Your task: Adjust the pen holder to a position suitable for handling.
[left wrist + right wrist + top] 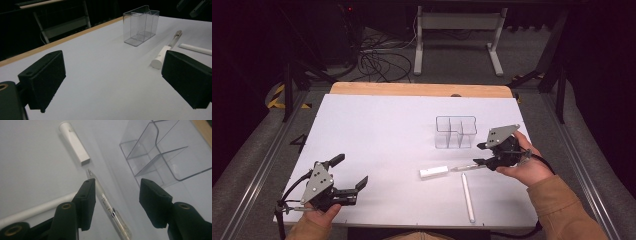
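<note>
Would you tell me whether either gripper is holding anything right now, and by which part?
Nothing is held: the left gripper and right gripper are both open, the pen lying between the right one's jaws.

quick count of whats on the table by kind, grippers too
clear compartment organizer: 1
white-capped pen-like tool: 1
white stick: 1
hand-held gripper: 2, left hand-held gripper open, right hand-held gripper open over the tool's clear end
total: 5

- Overhead light brightens the white rectangular table top (377, 150); the surrounding floor and room fall into near-black.
- Shadows are faint and soft.
- The clear plastic divided box (160, 150) shows pale edge glints.
- All views are slightly soft and grainy.
</note>
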A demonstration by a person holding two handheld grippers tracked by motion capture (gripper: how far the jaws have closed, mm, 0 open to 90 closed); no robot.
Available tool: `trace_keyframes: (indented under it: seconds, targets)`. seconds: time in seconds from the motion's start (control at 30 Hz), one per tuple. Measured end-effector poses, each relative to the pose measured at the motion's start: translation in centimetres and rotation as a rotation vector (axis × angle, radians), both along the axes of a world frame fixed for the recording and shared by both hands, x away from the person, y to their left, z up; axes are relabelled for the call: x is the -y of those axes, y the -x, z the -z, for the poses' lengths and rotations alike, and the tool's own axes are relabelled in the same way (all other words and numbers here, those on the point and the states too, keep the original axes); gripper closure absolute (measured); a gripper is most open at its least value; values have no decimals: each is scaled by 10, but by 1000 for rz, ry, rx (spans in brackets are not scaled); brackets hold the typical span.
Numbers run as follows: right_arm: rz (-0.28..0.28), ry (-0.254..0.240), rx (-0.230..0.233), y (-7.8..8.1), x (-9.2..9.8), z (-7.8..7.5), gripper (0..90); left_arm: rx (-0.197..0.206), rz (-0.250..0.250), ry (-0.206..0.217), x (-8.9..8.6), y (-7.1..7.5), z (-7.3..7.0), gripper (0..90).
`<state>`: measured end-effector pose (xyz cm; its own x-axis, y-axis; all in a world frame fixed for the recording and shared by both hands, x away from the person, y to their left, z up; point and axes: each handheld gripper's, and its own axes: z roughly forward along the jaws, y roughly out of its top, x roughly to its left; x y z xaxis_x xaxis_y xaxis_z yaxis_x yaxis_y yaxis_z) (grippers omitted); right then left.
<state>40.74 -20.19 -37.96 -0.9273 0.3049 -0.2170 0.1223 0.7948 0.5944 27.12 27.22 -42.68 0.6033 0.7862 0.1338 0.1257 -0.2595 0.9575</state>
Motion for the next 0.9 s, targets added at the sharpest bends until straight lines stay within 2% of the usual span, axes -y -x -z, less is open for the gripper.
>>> trace_keyframes:
  seconds: [0.03,0.1,0.17,0.2,0.47,0.63,0.73,0.9]
  targets:
    - [-12,23,-22,-1,-2,2,487,-1,0,0,0,0,0,59]
    - [-25,42,-26,-3,-5,4,489,1,0,-4,0,0,0,59]
    - [-30,51,-28,-4,-6,6,489,1,-1,-5,0,0,0,59]
    - [-41,73,-28,-5,-8,8,489,6,-1,-5,0,0,0,59]
    - [-80,147,-25,-12,-12,13,489,2,-4,-5,-1,1,0,60]
    - [-110,168,-32,-15,-14,18,488,2,-4,-6,-1,1,0,60]
    - [-123,173,-51,-17,-15,21,488,-1,-2,-3,0,1,0,60]
    - [-129,153,-69,-19,-14,21,485,-3,0,-4,0,0,1,61]
